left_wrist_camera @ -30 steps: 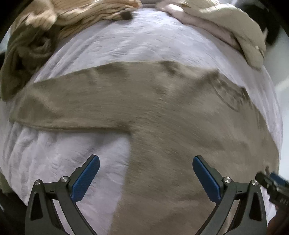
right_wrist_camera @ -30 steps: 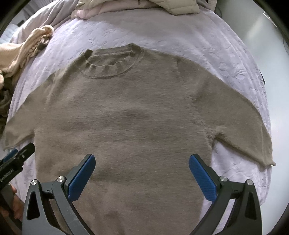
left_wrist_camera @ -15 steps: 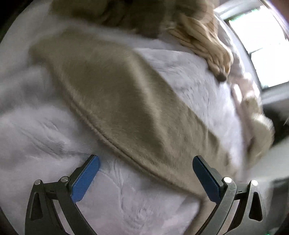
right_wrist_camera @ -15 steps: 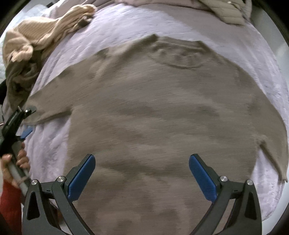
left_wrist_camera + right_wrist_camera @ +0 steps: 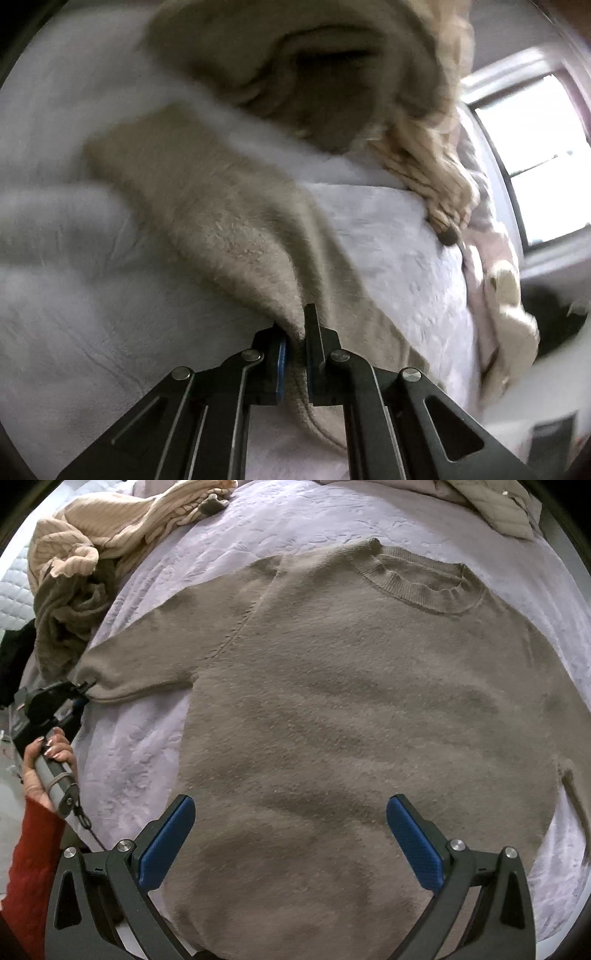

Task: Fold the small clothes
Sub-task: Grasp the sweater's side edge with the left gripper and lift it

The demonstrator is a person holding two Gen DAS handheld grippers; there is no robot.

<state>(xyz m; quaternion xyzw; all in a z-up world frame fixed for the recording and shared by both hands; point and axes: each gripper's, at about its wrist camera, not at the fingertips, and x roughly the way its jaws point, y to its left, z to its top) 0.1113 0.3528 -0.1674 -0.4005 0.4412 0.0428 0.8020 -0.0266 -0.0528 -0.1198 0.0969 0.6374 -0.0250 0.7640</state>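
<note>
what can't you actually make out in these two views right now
- Sweater hem: right wrist view, cut off by the bottom edge, behind the open right gripper.
- Its far sleeve: right wrist view, runs off at the picture's right edge.
- Sleeve cuff: left wrist view, the part pinched in the shut left gripper is hidden by the fingers.
- Heap of other clothes: left wrist view, blurred; separate garments can't be told.

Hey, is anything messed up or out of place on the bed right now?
Nothing damaged or spilled. The taupe knit sweater lies flat on the lavender quilted bedspread; a crumpled heap of beige ribbed clothes sits unfolded at its far left edge.
</note>
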